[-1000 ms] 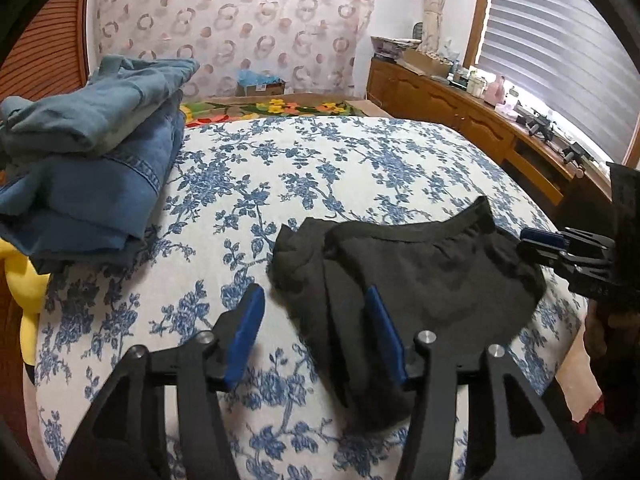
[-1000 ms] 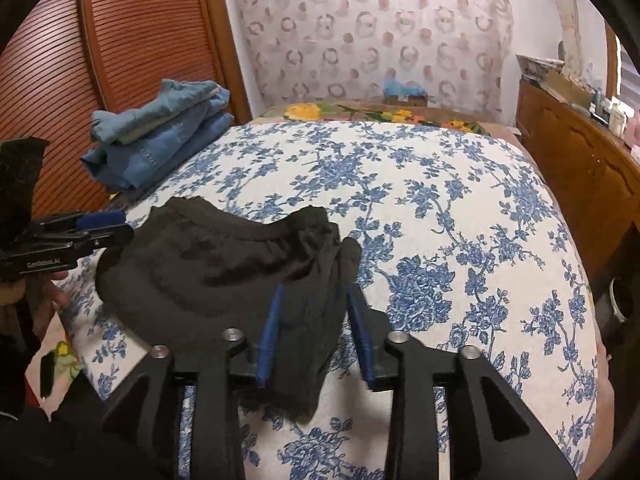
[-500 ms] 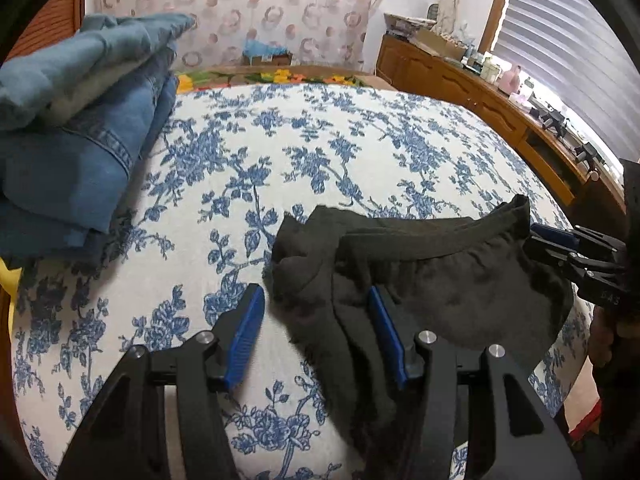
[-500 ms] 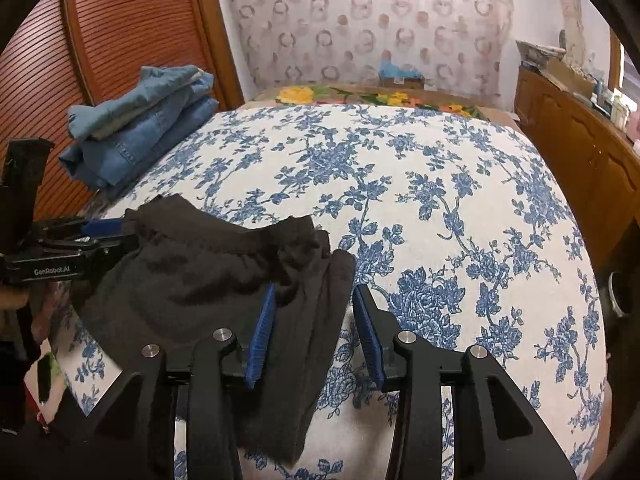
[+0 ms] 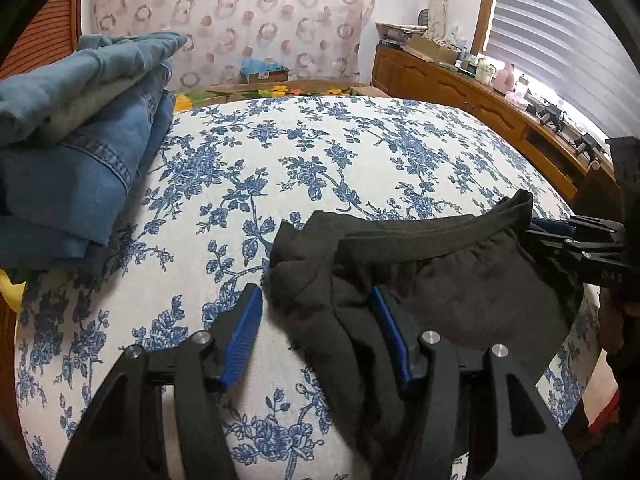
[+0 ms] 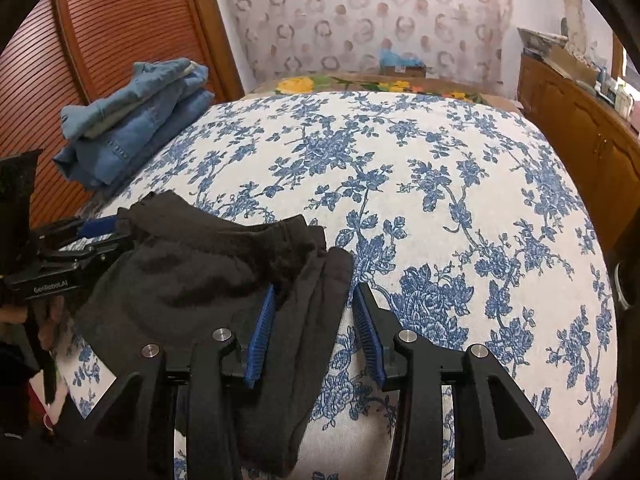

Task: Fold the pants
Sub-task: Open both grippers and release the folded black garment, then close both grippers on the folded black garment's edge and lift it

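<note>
Black soft-fabric pants (image 5: 452,280) lie bunched at the near edge of the blue-flowered white bedspread (image 5: 340,160), waistband raised. The left gripper (image 5: 316,320) stands wide, straddling one folded edge; the right gripper (image 6: 314,312) stands wide around the other. Folded blue denim jeans (image 6: 132,116) are stacked well apart by the ribbed wooden door (image 6: 108,32).
</note>
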{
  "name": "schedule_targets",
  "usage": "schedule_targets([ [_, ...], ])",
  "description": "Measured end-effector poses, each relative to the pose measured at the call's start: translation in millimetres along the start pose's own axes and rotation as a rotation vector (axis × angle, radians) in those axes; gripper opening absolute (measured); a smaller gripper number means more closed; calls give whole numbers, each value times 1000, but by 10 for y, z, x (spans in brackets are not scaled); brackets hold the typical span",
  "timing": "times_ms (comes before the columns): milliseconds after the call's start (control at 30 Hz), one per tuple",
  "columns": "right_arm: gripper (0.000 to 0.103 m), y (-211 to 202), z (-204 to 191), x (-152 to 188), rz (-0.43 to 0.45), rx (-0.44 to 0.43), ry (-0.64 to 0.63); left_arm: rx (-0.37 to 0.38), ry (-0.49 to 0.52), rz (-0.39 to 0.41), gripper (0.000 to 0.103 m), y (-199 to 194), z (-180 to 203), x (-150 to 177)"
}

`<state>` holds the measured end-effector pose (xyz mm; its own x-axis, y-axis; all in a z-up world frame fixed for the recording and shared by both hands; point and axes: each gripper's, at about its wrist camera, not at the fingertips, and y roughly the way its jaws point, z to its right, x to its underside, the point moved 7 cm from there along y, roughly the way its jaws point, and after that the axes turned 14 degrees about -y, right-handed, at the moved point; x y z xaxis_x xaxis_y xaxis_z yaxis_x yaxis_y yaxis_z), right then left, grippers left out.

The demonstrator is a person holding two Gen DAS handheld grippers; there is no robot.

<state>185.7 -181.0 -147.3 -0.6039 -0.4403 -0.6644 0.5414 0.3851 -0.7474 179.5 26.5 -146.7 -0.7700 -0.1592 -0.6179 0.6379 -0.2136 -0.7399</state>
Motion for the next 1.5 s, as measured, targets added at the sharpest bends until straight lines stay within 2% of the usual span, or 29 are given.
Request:
schedule_targets([
  [167,40,28,-29,-53,14,-48,26,13,-9,-4,56,-3,7,-2],
  [333,41,44,-58,-54,20,-36,21,49,-48,-24,56,-13,-23,-36],
  [467,41,34,-55,-51,30,-30,19,105,-88,-42,55,4,-5,-67],
  [533,41,31,-68,-49,29,-13,7,113,-100,-37,49,15,-1,-77],
  [600,41,36,-82,-47,28,0,-4,135,-104,-40,35,15,19,-72],
  [633,39,37,-82,-44,29,1,-5,147,-103,-44,32,16,32,-65],
  [767,25,35,-75,-46,31,2,-2,144,-79,-22,17,-47,87,-63],
  [800,18,35,-76,-49,31,-1,-4,147,-75,-11,15,-80,104,-66],
  [933,10,-3,-121,-52,45,4,-30,155,-55,22,12,-200,163,-85],
  [1233,8,-269,-173,-136,132,14,-41,184,-12,102,10,-547,340,-164],
  [1500,7,-630,-251,-397,236,46,-87,201,14,176,9,-831,481,-314],
])
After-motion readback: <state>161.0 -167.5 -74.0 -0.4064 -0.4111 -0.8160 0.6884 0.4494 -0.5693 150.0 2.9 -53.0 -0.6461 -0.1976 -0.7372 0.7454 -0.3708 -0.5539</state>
